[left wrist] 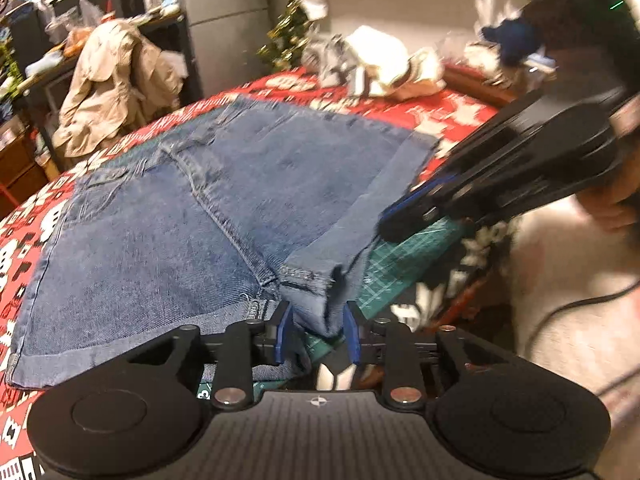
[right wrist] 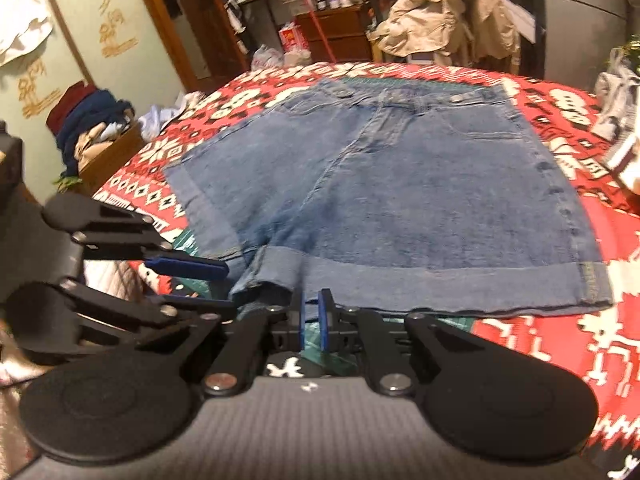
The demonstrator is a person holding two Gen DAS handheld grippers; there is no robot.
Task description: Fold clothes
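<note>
Blue denim shorts lie flat on a red patterned blanket, waistband at the far side. My left gripper is at the near inner leg cuff. A bunched fold of that cuff sits between its blue fingers, and the pads stand slightly off the cloth. In the right wrist view the left gripper reaches in from the left to that same cuff. My right gripper hovers just off the other leg's hem, nearly closed with a slim empty gap. It also shows, blurred, in the left wrist view.
A green cutting mat shows under the near edge of the shorts. A pile of pale clothes lies at the far side of the blanket. A beige jacket hangs on a chair beyond. A box of clothes stands at the left.
</note>
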